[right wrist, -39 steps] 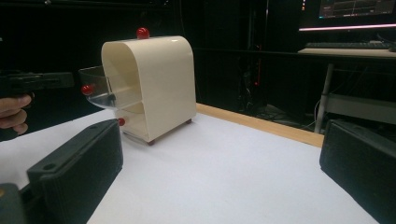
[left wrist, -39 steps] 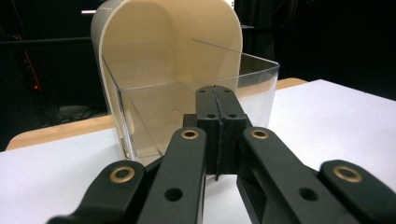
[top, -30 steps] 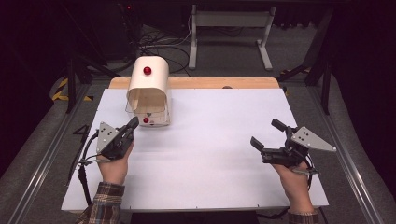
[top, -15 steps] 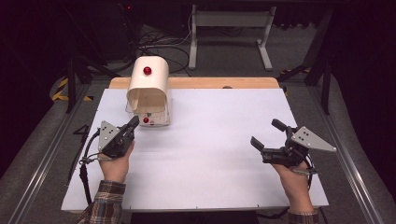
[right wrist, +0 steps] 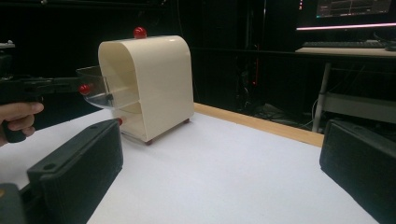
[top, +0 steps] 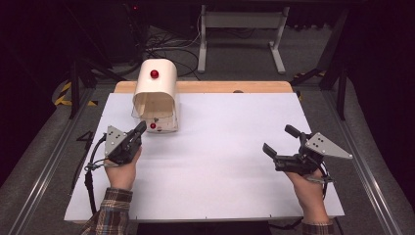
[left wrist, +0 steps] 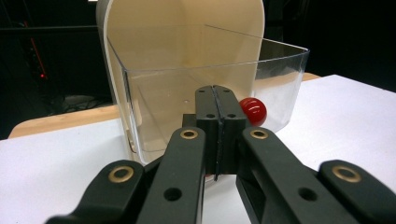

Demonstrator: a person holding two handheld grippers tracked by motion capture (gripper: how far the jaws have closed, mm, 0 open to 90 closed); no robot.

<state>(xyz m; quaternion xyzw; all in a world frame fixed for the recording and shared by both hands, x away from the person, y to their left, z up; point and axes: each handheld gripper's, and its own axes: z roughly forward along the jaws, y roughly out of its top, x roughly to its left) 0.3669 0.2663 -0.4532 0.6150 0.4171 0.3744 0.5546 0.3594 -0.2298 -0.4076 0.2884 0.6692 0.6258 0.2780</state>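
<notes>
Nothing has shifted – left tool (top: 140, 128) still closed at the drawer (top: 157, 119)

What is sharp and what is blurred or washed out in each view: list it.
High view: white table sheet evenly lit, surroundings dark, cream box sharp. Left gripper view: its own shut jaws soft and close, the clear drawer shows faint reflections, red knob carries a glare spot. Right gripper view: its open jaws blurred at the edges, the cream box crisp, background nearly black.
</notes>
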